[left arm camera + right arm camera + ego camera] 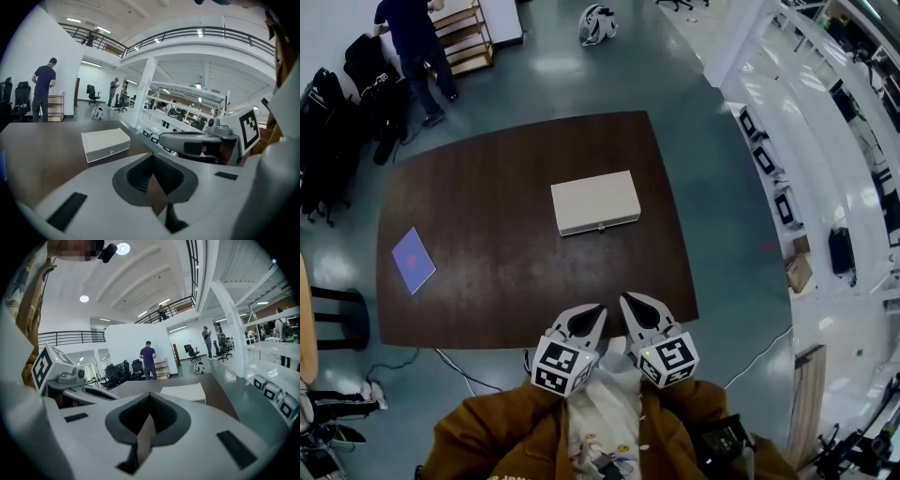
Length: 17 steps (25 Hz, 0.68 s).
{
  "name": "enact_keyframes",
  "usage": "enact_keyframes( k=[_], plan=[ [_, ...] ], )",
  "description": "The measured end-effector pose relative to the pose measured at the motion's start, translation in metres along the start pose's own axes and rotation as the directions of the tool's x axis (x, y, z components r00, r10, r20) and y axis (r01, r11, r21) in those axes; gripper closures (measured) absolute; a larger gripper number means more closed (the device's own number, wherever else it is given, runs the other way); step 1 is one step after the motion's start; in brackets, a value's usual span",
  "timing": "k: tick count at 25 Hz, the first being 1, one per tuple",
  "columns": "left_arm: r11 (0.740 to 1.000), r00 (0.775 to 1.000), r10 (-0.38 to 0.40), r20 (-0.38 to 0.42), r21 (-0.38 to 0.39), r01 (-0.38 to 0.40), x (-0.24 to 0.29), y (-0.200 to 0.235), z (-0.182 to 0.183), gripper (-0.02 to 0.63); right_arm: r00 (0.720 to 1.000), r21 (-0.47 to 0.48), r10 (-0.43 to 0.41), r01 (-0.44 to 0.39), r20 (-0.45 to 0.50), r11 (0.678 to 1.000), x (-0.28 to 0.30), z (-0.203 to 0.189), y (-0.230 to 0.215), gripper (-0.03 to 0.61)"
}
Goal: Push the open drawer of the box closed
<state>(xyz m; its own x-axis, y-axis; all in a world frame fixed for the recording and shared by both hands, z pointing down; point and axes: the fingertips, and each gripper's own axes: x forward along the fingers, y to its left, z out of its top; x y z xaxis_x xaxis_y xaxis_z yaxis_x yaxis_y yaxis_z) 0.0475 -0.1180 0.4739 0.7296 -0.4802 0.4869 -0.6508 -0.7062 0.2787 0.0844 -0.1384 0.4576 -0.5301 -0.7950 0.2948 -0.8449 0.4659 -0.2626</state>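
The box (595, 202) lies mid-table (487, 281), drawer flush, well ahead of both grippers. The left gripper (596, 309) and right gripper (626, 301) hang at the near edge, jaws together, empty.

There was one dark brown wooden table (487, 197). It bore one flat cream rectangular box (594, 202) at centre frame and one purple square card (413, 260) at left. Two white grippers showed at bottom centre: the left gripper (596, 309) and the right gripper (626, 302). One person (414, 42) stood upper left.
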Motion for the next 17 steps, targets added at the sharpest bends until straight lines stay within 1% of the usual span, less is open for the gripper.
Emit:
enact_keyframes(
  k=[4, 8, 17],
  plan=[
    [1.0, 1.0, -0.013, -0.005, 0.019, 0.014, 0.0, -0.011, -0.005, 0.607, 1.0, -0.006, 0.002, -0.001, 0.008, 1.0, -0.004, 0.001, 0.0, 0.575],
    [1.0, 1.0, -0.007, 0.005, 0.022, 0.007, -0.004, -0.015, -0.003, 0.607, 1.0, -0.001, 0.001, -0.001, 0.01, 1.0, -0.01, 0.001, 0.003, 0.575],
    [1.0, 1.0, 0.01, 0.02, 0.022, -0.011, -0.01, -0.011, -0.002, 0.607, 1.0, -0.002, 0.003, -0.003, 0.019, 1.0, -0.01, 0.001, 0.01, 0.575]
  ],
)
